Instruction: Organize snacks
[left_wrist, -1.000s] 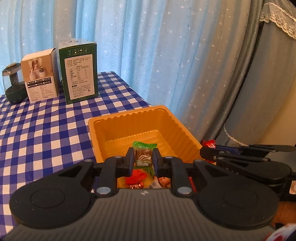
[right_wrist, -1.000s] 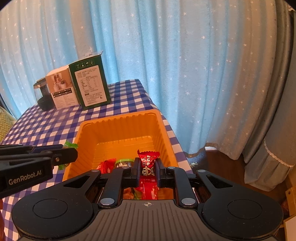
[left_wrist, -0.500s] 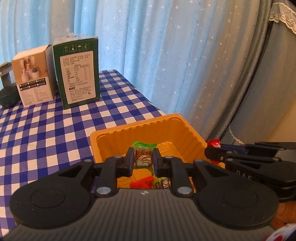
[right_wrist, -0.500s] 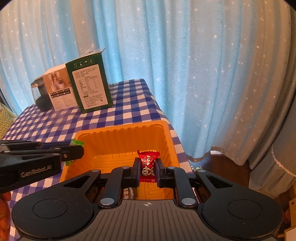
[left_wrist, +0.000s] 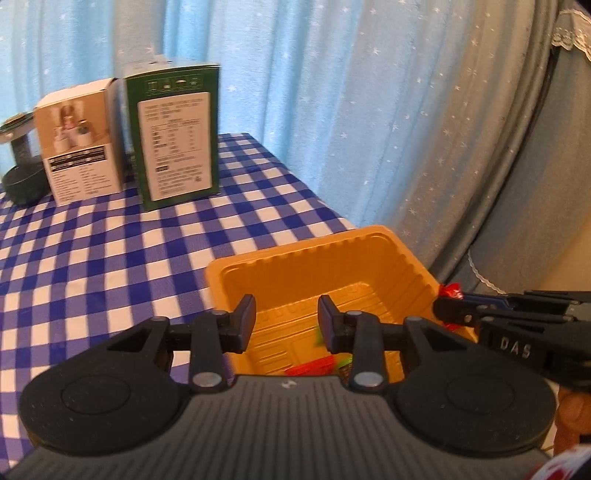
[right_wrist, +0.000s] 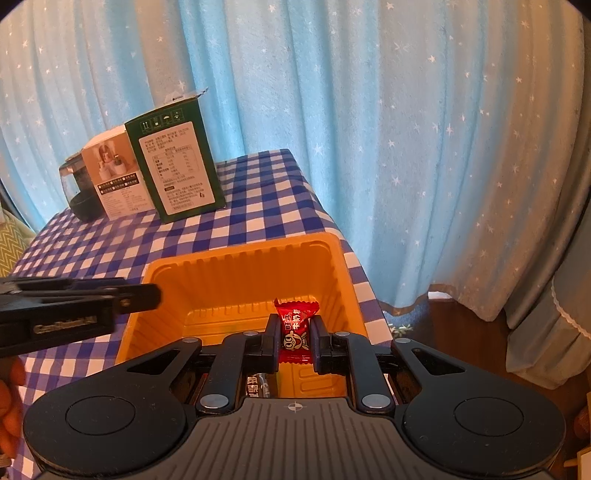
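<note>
Over the orange tray (left_wrist: 325, 254), left wrist view: left gripper (left_wrist: 286, 321) had its jaws spread wide with nothing between them. A blurred green wrapper (left_wrist: 318, 336) showed just inside the right finger, above the tray floor; cannot tell if it was falling or lying. A red snack (left_wrist: 312, 367) lay at the tray's near end. At the tray's right rim the right gripper (left_wrist: 448, 312) pinched a red candy (left_wrist: 450, 290).

Right wrist view: right gripper (right_wrist: 294, 334) was clamped on the red candy (right_wrist: 295, 326), held above the tray (right_wrist: 236, 258) interior, near its right wall. A dark wrapper (right_wrist: 258, 384) lay in the tray below. Left gripper (right_wrist: 146, 295) sat at the tray's left rim.

Judgement: several snacks were already in; red candy release was left; other snacks outside the tray were not visible.
</note>
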